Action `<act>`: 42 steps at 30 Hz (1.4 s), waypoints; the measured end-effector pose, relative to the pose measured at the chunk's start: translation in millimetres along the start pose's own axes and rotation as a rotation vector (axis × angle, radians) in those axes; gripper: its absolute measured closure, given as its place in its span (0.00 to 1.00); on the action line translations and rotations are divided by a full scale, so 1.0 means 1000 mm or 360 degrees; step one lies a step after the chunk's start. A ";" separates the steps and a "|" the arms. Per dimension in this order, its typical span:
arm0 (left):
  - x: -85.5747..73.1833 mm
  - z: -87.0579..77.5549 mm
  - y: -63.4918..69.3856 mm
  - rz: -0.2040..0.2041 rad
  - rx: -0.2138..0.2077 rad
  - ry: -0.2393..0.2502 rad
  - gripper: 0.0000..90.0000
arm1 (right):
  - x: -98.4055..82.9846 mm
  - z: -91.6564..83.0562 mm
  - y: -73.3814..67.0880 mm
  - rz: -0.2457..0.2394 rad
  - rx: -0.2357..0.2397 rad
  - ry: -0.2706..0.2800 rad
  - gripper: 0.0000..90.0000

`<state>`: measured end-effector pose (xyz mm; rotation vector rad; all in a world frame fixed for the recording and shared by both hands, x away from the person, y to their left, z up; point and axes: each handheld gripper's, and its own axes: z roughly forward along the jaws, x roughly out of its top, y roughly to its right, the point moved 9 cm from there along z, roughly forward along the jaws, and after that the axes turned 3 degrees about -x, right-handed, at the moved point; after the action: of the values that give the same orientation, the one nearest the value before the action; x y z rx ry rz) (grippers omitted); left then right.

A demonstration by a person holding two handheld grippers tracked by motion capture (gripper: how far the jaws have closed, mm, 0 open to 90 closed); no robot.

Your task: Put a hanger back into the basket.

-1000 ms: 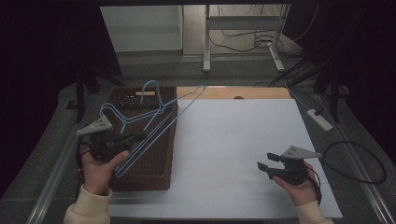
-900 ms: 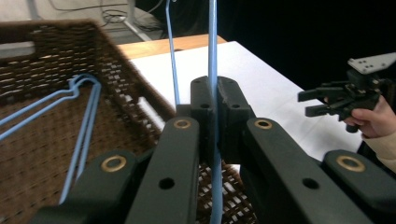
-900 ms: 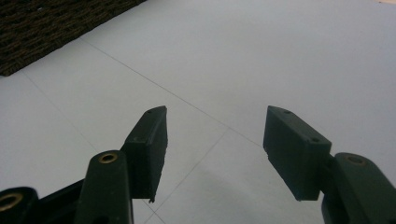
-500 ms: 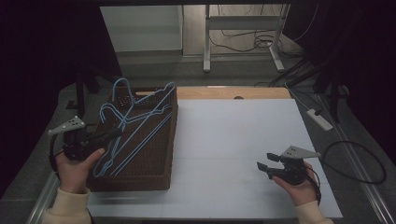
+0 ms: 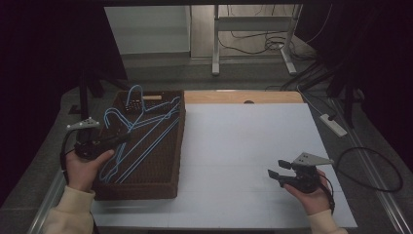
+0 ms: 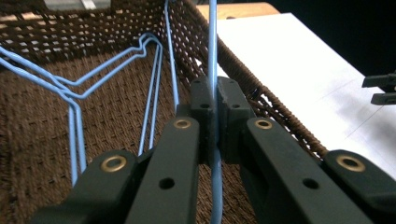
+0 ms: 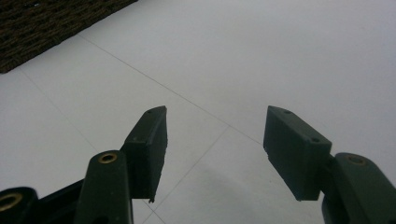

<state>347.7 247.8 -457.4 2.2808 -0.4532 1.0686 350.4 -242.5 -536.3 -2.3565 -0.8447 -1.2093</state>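
Note:
A blue wire hanger (image 5: pixel 146 127) slants over the brown wicker basket (image 5: pixel 136 191) at the table's left. My left gripper (image 5: pixel 127 137) is shut on its wire, with the hand at the basket's left wall. In the left gripper view the jaws (image 6: pixel 214 100) pinch the thin blue wire (image 6: pixel 213 42), which runs straight up between them. Other blue hangers (image 6: pixel 93 86) lie on the basket floor. My right gripper (image 5: pixel 272 174) rests low over the white table at the front right. Its jaws (image 7: pixel 215 140) stand open with nothing between them.
The white tabletop (image 5: pixel 243 141) stretches from the basket to the right gripper. A wooden strip (image 5: pixel 243 96) runs along the table's far edge. A power strip (image 5: pixel 333 124) and cables lie off the table's right side. Table legs and cables stand behind on the floor.
My left gripper has carried the blue hanger leftward over the basket, then back a little to the right. The right gripper has not moved.

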 end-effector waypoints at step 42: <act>-0.018 0.008 0.010 0.0214 0.0149 0.0012 0.42 | -0.001 0.001 -0.001 -0.0006 0.0012 -0.0013 0.42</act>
<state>336.1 236.2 -471.7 2.3545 -0.5712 1.1865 349.7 -241.5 -537.4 -2.3563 -0.8550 -1.1969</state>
